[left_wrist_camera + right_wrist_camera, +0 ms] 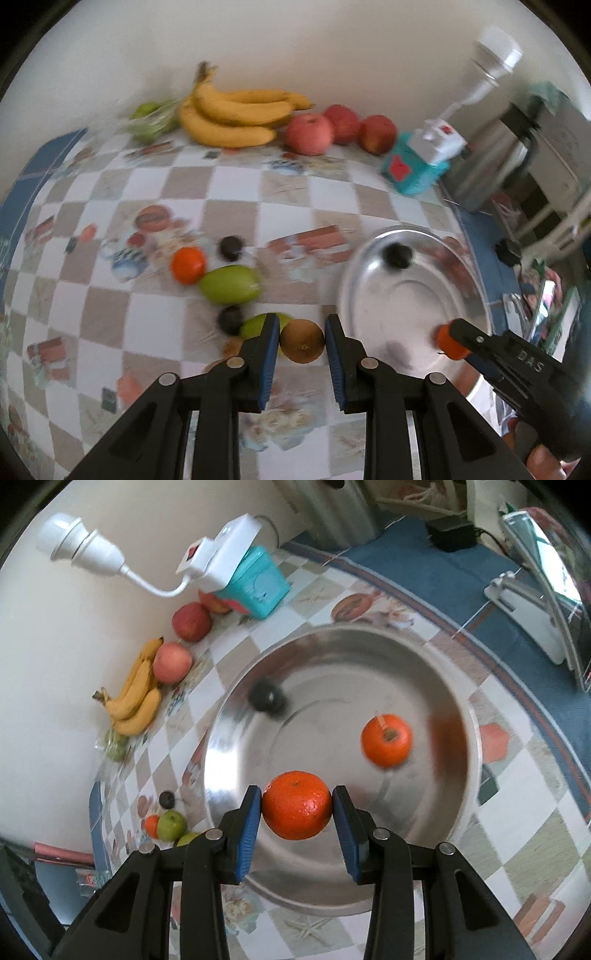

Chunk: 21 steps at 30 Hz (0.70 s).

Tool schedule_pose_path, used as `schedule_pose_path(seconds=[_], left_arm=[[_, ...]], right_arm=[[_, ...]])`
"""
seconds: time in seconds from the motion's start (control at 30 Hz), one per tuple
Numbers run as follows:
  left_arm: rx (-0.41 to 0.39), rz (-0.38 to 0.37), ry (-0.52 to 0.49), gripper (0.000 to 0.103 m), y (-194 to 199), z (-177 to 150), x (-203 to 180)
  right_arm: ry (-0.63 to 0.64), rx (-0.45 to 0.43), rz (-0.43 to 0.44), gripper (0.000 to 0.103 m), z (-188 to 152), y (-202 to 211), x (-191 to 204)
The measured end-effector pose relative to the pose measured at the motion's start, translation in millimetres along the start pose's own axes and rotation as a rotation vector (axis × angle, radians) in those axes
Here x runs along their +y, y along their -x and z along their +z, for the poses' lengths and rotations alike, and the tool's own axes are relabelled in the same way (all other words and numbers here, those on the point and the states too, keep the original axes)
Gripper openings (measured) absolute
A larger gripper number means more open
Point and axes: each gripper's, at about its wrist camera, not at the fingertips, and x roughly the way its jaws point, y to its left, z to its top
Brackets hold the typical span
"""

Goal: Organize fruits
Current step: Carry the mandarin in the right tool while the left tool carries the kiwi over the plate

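Holding fruit in both grippers beside and over the shiny metal bowl (458, 686).

The right gripper (297, 812) pinches a dimpled round orange (297, 805) above the bowl's near side; deeper inside lie a second orange (386, 740) and a small dark fruit (264, 698). The left gripper (301, 341) clasps a brown round fruit (301, 340) over the checkered tablecloth (229, 192), just left of the bowl. Bananas (236, 114) and apples (310, 133) line the far wall.
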Motion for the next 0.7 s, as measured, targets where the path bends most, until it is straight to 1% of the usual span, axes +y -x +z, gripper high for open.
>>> schedule_pose_path(seconds=[0.13, 0.33, 0.4, 0.5, 0.7], left_arm=[[-0.013, -0.027, -0.078, 0.027, -11, -1, -27], [-0.006, -0.054, -0.172, 0.027, -28, -6, -52], [-0.004, -0.054, -0.188, 0.027, -30, -8, -57], [0.009, -0.049, -0.210, 0.027, -36, -11, -62], [0.043, -0.038, -0.201, 0.027, -48, -14, -60]], right_arm=[[-0.002, -0.017, -0.005, 0.041, 4, 2, -5], [-0.008, -0.009, -0.049, 0.041, 5, -3, -12], [-0.012, 0.001, -0.067, 0.041, 5, -5, -14], [-0.022, 0.014, -0.072, 0.041, 5, -7, -18], [-0.032, 0.043, -0.095, 0.041, 5, -11, -22]])
